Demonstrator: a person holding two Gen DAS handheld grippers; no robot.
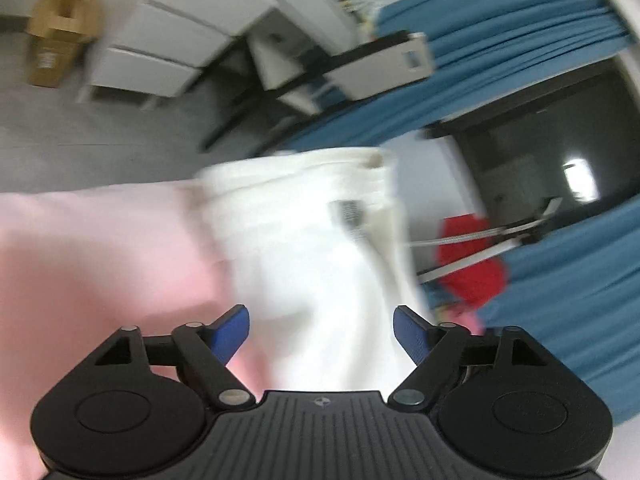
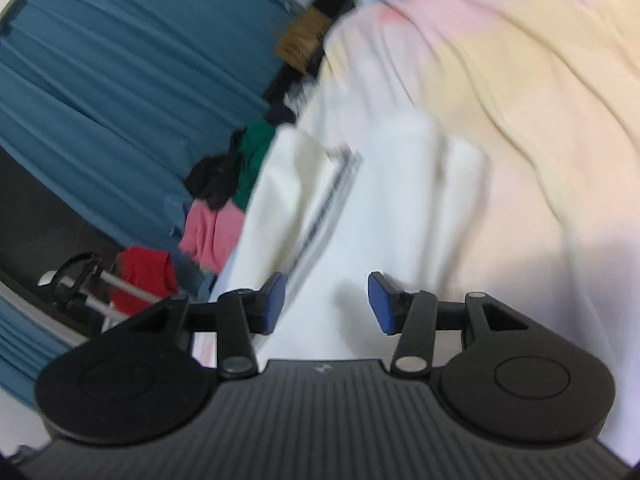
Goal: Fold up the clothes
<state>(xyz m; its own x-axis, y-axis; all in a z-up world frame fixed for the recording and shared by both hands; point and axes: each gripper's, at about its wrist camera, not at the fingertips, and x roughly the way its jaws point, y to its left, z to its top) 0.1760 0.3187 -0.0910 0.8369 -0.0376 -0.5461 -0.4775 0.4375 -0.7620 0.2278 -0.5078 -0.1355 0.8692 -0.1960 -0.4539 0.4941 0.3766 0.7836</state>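
A white folded garment [image 1: 316, 240] with a small grey striped mark lies on a pink sheet [image 1: 100, 256]. My left gripper [image 1: 321, 336] is open just above its near end, blue pads wide apart, holding nothing. In the right wrist view the same white garment [image 2: 360, 208] lies on a pastel pink and yellow sheet [image 2: 520, 120]. My right gripper [image 2: 327, 304] is open over its near part, empty. Both views are motion blurred.
A pile of clothes, red [image 2: 146, 276], pink [image 2: 212, 232], green [image 2: 256, 160] and black, lies at the sheet's edge. Blue curtains [image 2: 100, 100] hang behind. Grey drawers [image 1: 168, 40], a desk and a cardboard box [image 1: 60, 32] stand across the floor. A metal rack [image 1: 480, 248] holds a red cloth.
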